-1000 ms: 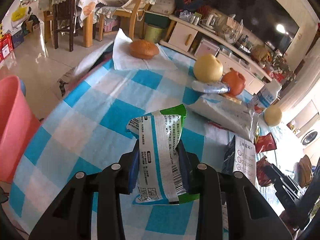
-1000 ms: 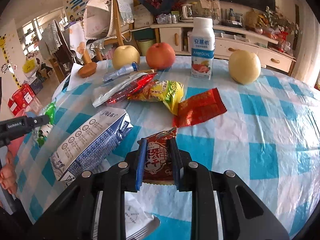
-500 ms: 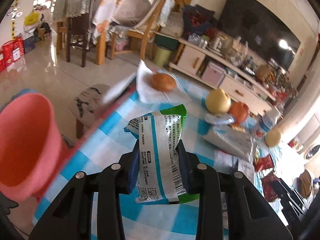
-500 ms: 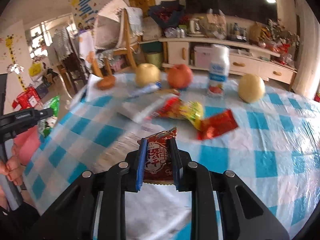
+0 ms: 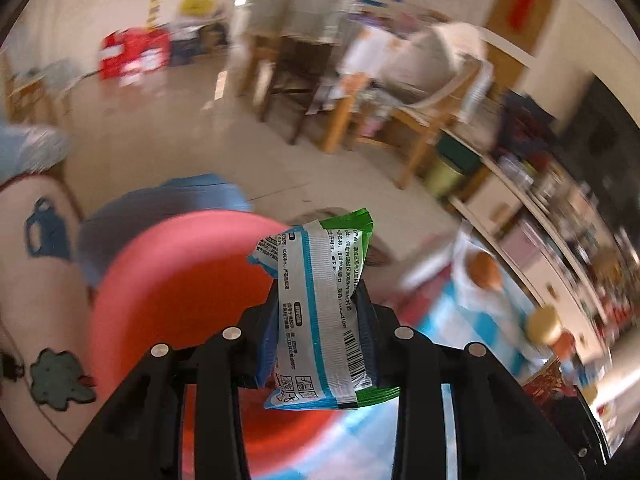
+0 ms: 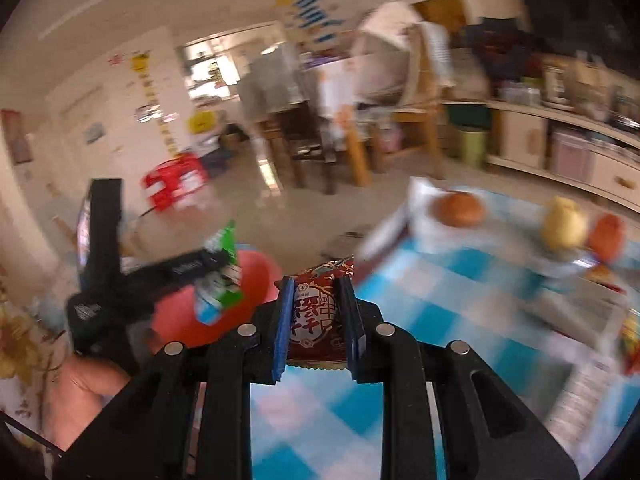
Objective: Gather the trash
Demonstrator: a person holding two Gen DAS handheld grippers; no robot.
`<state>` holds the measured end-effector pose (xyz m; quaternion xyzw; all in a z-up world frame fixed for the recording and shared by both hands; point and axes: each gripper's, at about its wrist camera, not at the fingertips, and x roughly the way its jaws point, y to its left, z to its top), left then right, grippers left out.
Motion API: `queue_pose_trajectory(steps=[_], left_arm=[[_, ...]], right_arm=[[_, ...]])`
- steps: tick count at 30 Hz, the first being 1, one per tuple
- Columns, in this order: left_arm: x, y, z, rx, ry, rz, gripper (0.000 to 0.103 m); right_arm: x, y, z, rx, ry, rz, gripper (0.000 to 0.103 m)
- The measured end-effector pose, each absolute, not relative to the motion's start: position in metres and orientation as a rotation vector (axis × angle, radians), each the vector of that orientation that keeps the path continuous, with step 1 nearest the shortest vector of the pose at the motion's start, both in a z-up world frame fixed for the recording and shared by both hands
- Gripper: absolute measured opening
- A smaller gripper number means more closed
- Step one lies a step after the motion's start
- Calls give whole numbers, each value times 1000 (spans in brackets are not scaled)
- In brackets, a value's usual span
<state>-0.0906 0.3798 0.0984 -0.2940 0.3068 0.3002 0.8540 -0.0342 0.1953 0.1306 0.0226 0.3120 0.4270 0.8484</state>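
Left wrist view: left gripper [image 5: 318,320] pinches a wrapper [image 5: 320,308], bin [image 5: 172,280] directly beneath toward 9 o'clock. Right gripper [image 6: 318,316] pinches a red packet [image 6: 316,312]; bin [image 6: 256,268] lies at 10 o'clock, left hand nearer.

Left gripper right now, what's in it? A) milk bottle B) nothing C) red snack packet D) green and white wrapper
D: the left gripper is shut on the green and white wrapper, in front of the red bin; the red snack packet sits in the right gripper.
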Motion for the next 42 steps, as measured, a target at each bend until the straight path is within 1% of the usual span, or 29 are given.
queue_pose_trajectory(steps=[3,7,8,9,10,11,12,14,15,16,17,19,21,28,36,40,42], left_arm=[[-103,413,85,-669,667,722,36],[-113,445,65,-737,708,796,38],[-113,447,63,-741,714,803,39],[-113,451,60,-743,718,806,39],[-112,452,60,-736,715,802,39],[-110,452,62,-726,713,803,46],[-108,451,64,-703,704,814,60],[-109,448,71,-663,670,833,76],[-108,444,77,-637,646,839,81],[-109,439,80,-621,633,840,84],[-109,430,87,-587,610,838,91],[-105,418,96,-525,582,838,92],[-100,404,105,-468,566,826,96],[-87,346,125,-332,485,718,96],[-62,253,126,-139,501,524,96],[-56,217,121,-152,524,405,96],[-54,202,116,-161,531,356,96]], right_arm=[[-34,243,125,56,678,976,24],[-25,292,98,58,752,1032,26],[-23,297,92,58,763,1024,28],[-22,299,90,60,769,1007,39],[-20,298,88,73,772,993,45],[-19,294,87,93,771,985,55],[-18,287,88,117,766,972,63],[-19,273,90,138,753,940,72],[-21,260,91,142,743,913,77],[-22,250,93,145,732,886,78],[-23,242,94,150,725,870,81],[-26,223,99,151,704,828,85],[-32,206,100,130,685,788,87],[-65,146,96,35,640,685,89],[-83,78,95,-1,612,582,90],[-85,44,102,13,577,541,91],[-85,27,103,26,561,523,93]])
